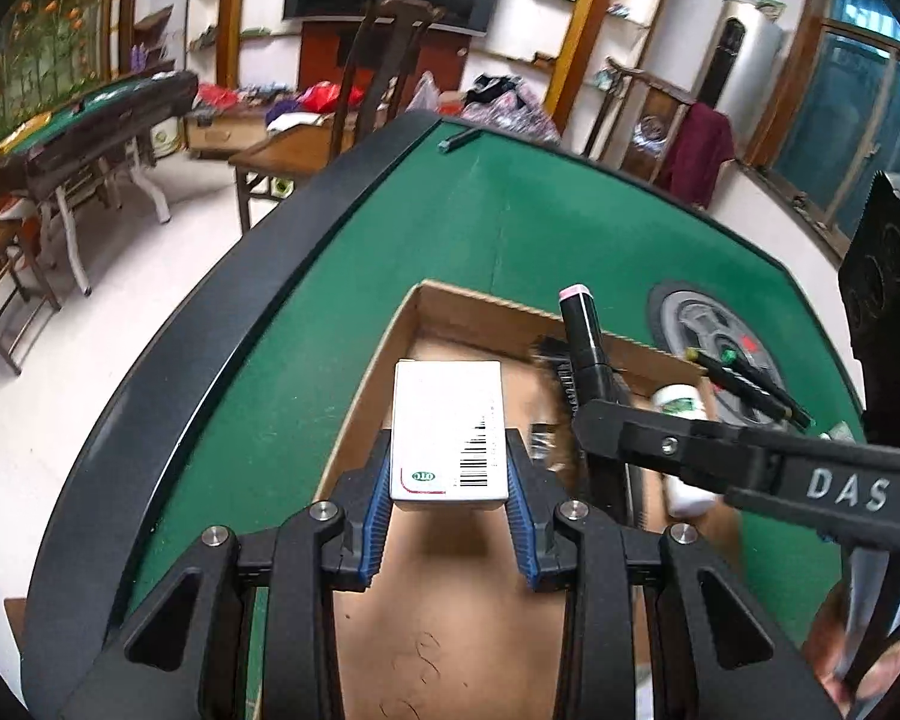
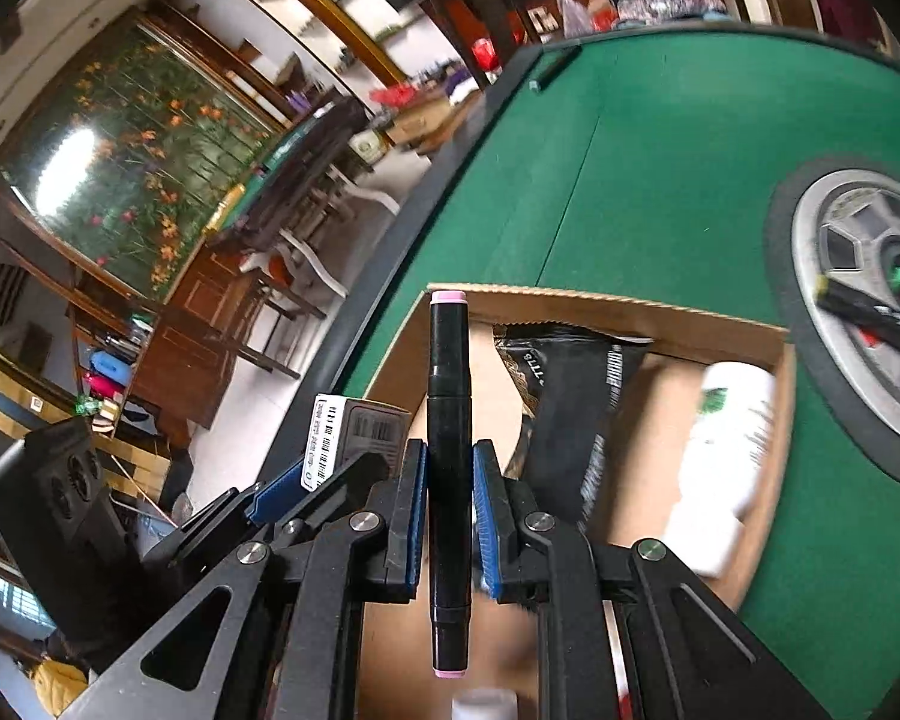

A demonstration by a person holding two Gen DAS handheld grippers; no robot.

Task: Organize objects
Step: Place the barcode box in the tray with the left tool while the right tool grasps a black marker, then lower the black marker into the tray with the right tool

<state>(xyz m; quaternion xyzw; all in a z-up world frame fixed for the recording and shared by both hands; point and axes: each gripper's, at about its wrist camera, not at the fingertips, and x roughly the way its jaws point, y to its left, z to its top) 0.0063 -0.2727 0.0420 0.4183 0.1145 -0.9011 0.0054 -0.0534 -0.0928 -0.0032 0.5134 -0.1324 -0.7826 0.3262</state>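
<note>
My left gripper (image 1: 449, 480) is shut on a white box with a barcode (image 1: 447, 426), held above the open cardboard box (image 1: 480, 300) on the green table. My right gripper (image 2: 449, 480) is shut on a black marker with pink ends (image 2: 449, 420), upright over the same cardboard box (image 2: 600, 306). The right gripper and its marker (image 1: 582, 336) also show in the left wrist view, and the left gripper with the white box (image 2: 354, 429) shows at the left in the right wrist view. Inside the cardboard box lie a black packet (image 2: 576, 408) and a white bottle (image 2: 726, 456).
Several black markers (image 1: 750, 381) lie on a round grey disc (image 1: 690, 324) set in the green table (image 1: 450, 228), to the right of the cardboard box. The table has a black raised rim (image 1: 210, 324). Chairs, other tables and shelves stand beyond it.
</note>
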